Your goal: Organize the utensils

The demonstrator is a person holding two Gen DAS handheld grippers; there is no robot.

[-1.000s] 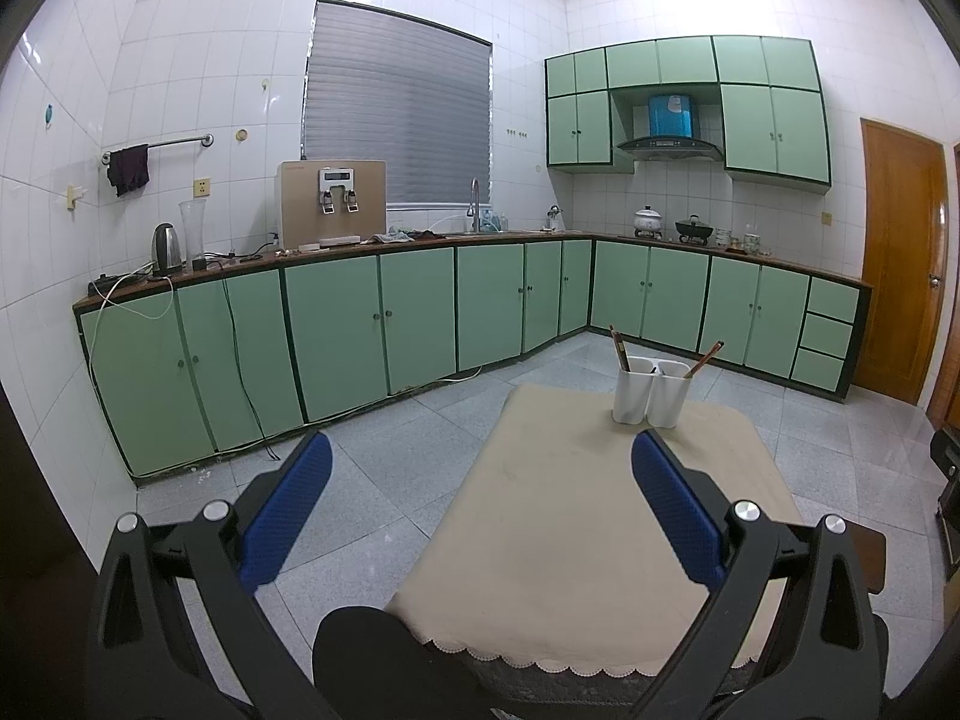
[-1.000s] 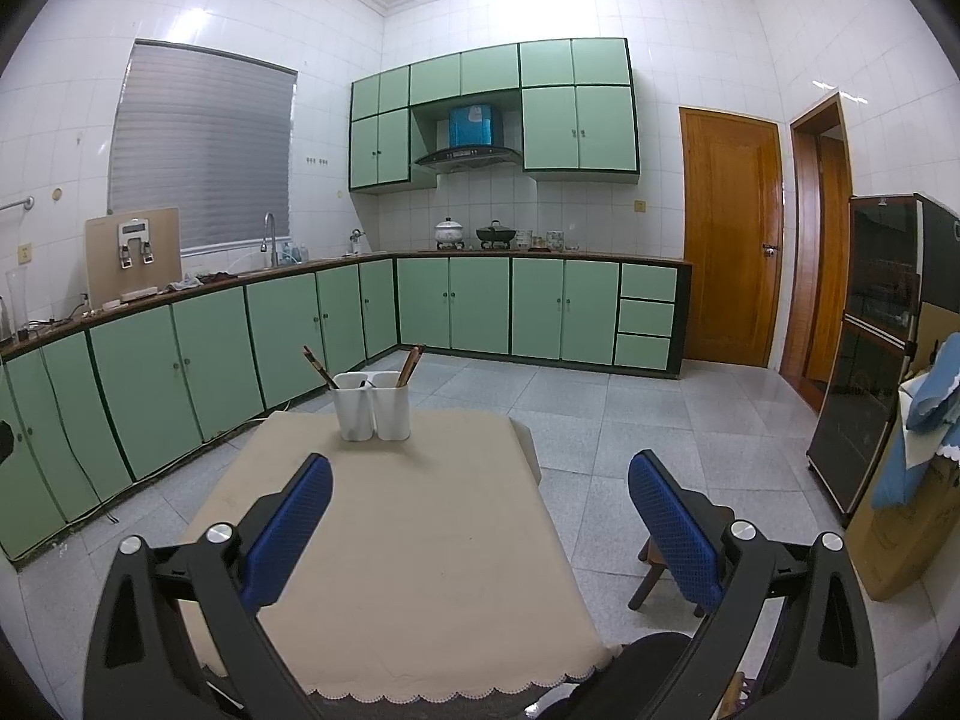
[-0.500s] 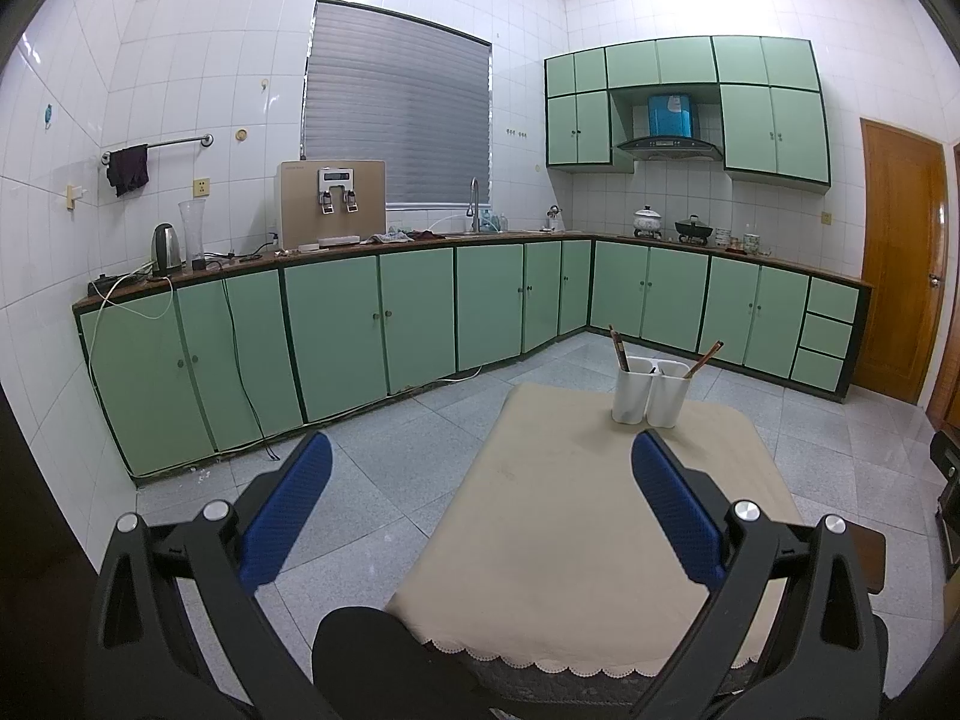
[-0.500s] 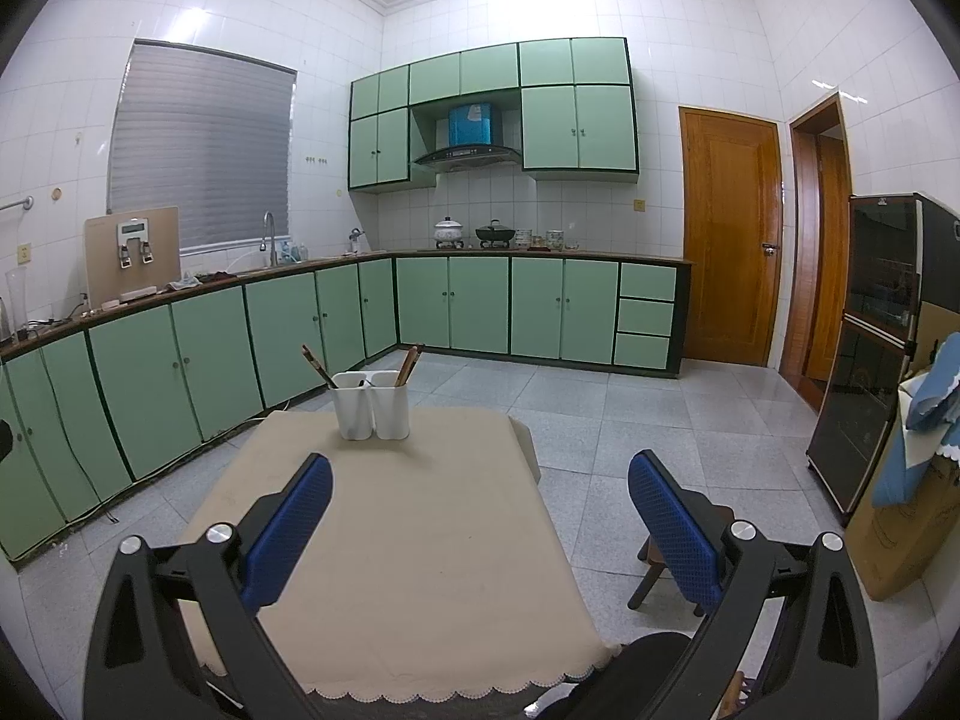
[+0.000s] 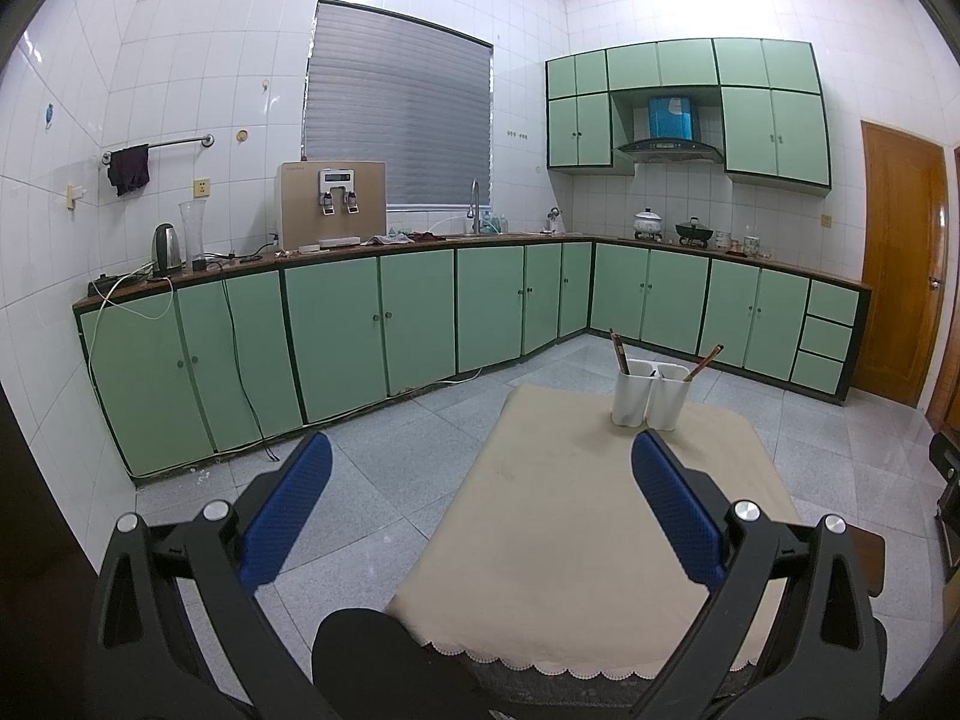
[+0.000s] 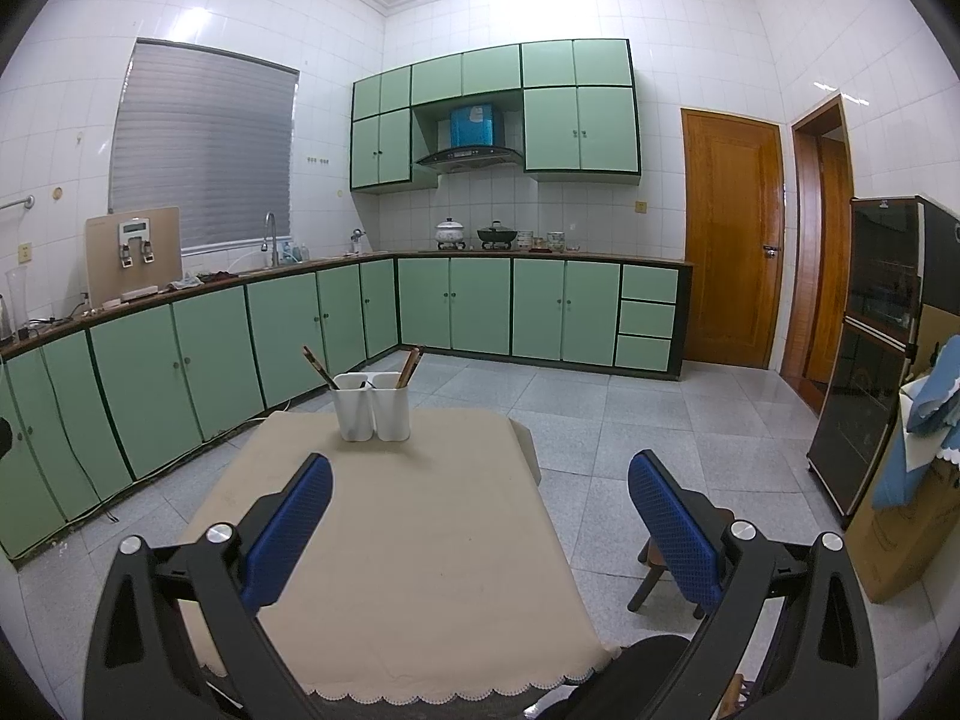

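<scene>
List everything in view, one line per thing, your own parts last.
white plastic utensil holders: two, white, touching side by side at the table's far end
brown wooden chopsticks: several, brown, leaning out of both holders
beige scalloped tablecloth: one, beige, covering the table
green cabinet doors: many, green, along two walls
wooden stool: one, brown, right of the table
left claw: black with blue pads, open, empty
right claw: black with blue pads, open, empty

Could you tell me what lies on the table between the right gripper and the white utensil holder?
Nothing: only bare beige tablecloth separates the open right gripper from the white utensil holder, shown in the right wrist view.
</scene>
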